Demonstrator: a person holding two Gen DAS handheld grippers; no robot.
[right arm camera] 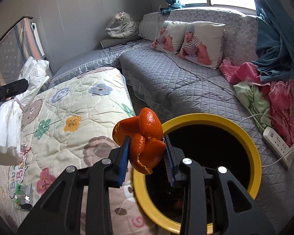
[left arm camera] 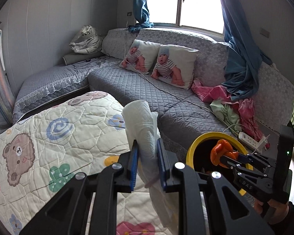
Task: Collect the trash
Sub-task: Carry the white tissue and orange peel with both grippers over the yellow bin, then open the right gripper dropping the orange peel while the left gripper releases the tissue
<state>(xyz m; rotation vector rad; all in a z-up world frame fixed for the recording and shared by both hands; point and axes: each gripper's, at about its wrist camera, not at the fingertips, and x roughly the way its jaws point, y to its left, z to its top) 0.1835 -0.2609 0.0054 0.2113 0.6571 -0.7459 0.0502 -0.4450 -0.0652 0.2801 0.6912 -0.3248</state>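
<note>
Two tongs: one [right arm camera: 147, 150] pinches orange peel [right arm camera: 145, 137], one [left arm camera: 147, 158] tissue [left arm camera: 145, 129].

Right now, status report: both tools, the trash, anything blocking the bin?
Left tool shut on tissue. Right tool shut on peel, at bin rim. Bin mouth open, nothing blocking.
</note>
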